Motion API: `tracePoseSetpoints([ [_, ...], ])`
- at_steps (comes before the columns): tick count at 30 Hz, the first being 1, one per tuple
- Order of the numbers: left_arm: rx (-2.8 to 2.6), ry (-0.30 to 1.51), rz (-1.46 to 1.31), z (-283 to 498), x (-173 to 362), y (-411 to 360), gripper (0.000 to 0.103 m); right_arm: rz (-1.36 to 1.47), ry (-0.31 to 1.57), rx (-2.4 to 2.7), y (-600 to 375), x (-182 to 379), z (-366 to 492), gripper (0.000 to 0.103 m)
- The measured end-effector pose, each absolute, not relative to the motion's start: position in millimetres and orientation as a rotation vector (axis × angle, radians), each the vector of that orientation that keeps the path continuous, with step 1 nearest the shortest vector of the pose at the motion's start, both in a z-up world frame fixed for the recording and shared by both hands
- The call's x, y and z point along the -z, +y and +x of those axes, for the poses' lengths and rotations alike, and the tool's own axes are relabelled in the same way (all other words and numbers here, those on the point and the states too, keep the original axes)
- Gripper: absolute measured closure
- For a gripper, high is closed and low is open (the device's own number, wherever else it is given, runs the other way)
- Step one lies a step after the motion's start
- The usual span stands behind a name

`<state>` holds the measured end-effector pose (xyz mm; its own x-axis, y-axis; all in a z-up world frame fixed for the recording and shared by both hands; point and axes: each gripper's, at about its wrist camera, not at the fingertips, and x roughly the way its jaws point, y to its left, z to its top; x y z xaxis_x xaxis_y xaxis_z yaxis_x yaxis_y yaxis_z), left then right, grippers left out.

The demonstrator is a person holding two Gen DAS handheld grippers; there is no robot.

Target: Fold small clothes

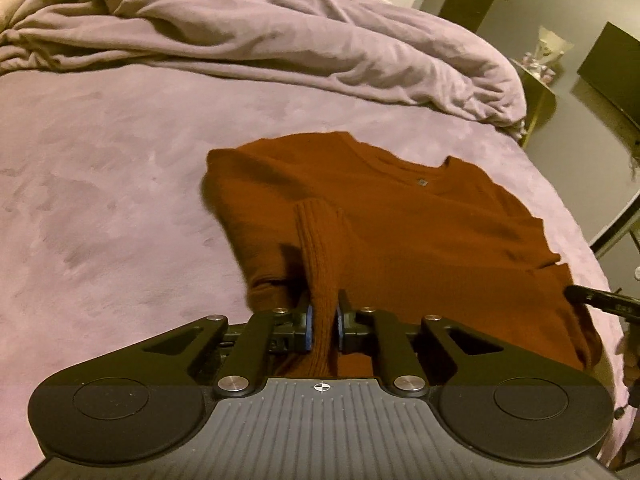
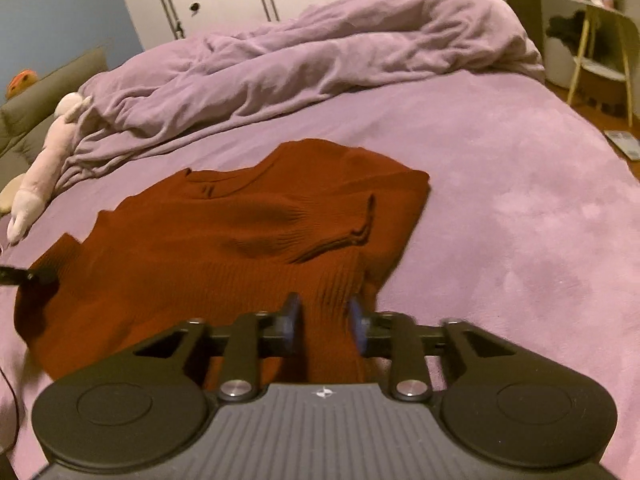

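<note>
So both grippers have a bite of the sweater's near edge right now. The left gripper (image 1: 323,316) is clamped tight on a ribbed strip of the sweater (image 1: 400,232), looks like a cuff or sleeve end (image 1: 318,248) running up between the blue pads. The right gripper (image 2: 325,316) has a thicker bunch of ribbed hem between its pads; from the right wrist view the cloth fills the gap and looks pinched, though the jaws sit wider than the left's.

The rust-colored sweater itself lies mostly flat on the purple bed cover (image 1: 100,200), neckline (image 1: 416,168) toward the far side, near the rumpled duvet (image 1: 260,40). A sleeve seems already laid in over the body, so I'd guess the sides are partly done. The bottom-to-top fold still looks left to do, plus any smoothing after.
</note>
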<state>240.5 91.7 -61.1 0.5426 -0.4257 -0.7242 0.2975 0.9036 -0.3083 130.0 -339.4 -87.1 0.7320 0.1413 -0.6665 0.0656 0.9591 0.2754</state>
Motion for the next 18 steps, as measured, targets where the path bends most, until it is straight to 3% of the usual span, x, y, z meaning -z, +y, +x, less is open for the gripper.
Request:
tracePoseSetpoints([
  [3, 0.474, 0.887, -0.171, 239, 58, 88, 0.089, 0.267, 0.784, -0.058, -333, 91, 135, 0.066],
  [5, 0.464, 0.888, -0.127, 240, 59, 80, 0.079, 0.212, 0.785, -0.049, -325, 90, 134, 0.067],
  [7, 0.439, 0.898, -0.077, 244, 64, 73, 0.077, 0.197, 0.784, -0.048, -323, 88, 132, 0.080],
  [8, 0.435, 0.904, -0.070, 245, 66, 70, 0.080, 0.199, 0.783, -0.052, -322, 87, 131, 0.090],
  [9, 0.429, 0.911, -0.064, 246, 68, 69, 0.089, 0.193, 0.777, -0.046, -321, 85, 128, 0.093],
  [18, 0.404, 0.786, 0.020, 223, 21, 71, 0.092, 0.096, 0.621, -0.043, -307, 34, 97, 0.095],
])
